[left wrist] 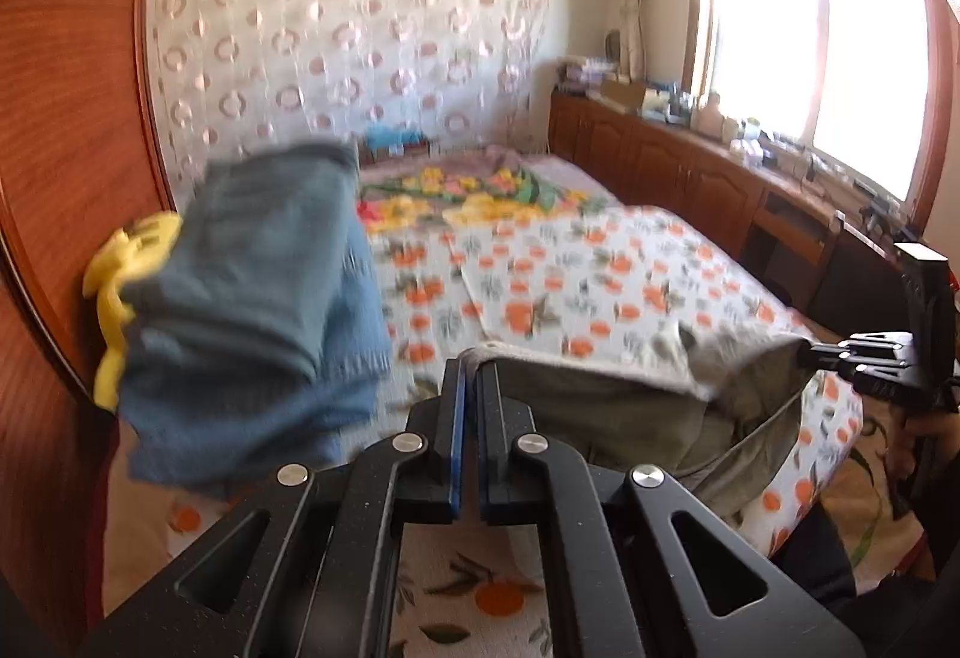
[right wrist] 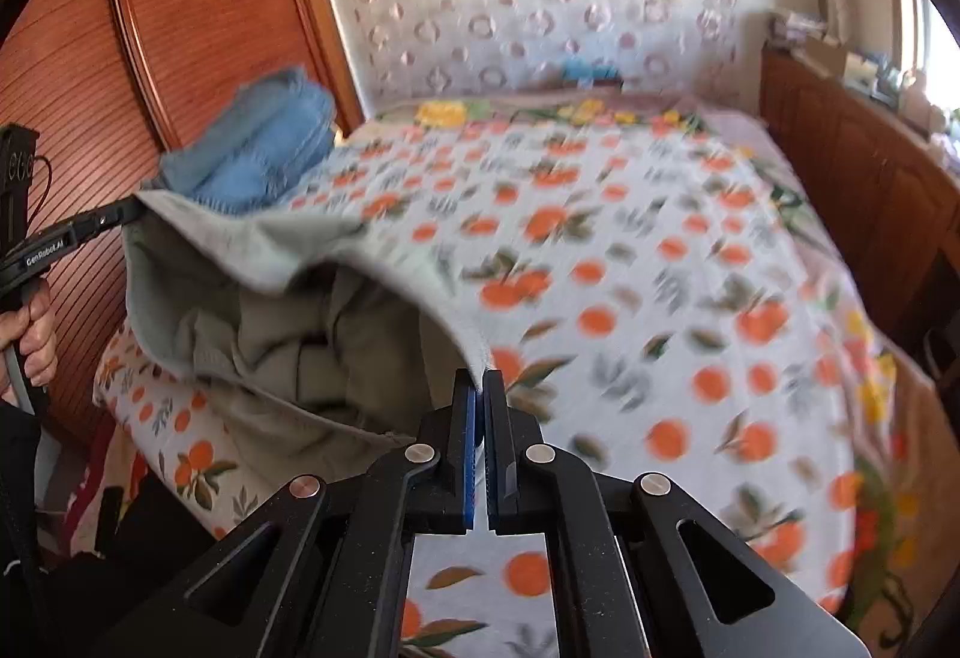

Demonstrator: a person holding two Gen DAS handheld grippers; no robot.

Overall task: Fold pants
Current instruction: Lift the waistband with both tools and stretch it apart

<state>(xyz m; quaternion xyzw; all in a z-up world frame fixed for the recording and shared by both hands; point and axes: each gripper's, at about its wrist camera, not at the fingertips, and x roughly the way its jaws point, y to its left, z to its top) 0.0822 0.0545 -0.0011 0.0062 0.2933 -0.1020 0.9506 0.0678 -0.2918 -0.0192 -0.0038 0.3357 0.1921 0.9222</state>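
Grey-green pants [left wrist: 600, 406] are held up over the bed by both grippers, the cloth stretched between them and sagging open. My left gripper [left wrist: 471, 364] is shut on one corner of the pants' edge. My right gripper [right wrist: 479, 379] is shut on the other corner of the pants [right wrist: 288, 298]. The right gripper shows at the right of the left wrist view [left wrist: 807, 352], pinching the cloth. The left gripper shows at the left of the right wrist view [right wrist: 135, 208], also pinching it. Both views are motion-blurred.
The bed [right wrist: 660, 268] has an orange-fruit print cover. Folded blue clothes [left wrist: 252, 298] are piled at the bed's left, by a wooden wardrobe [left wrist: 66, 148], with a yellow item [left wrist: 120, 286] beside them. A wooden cabinet [left wrist: 690, 166] under the window runs along the right.
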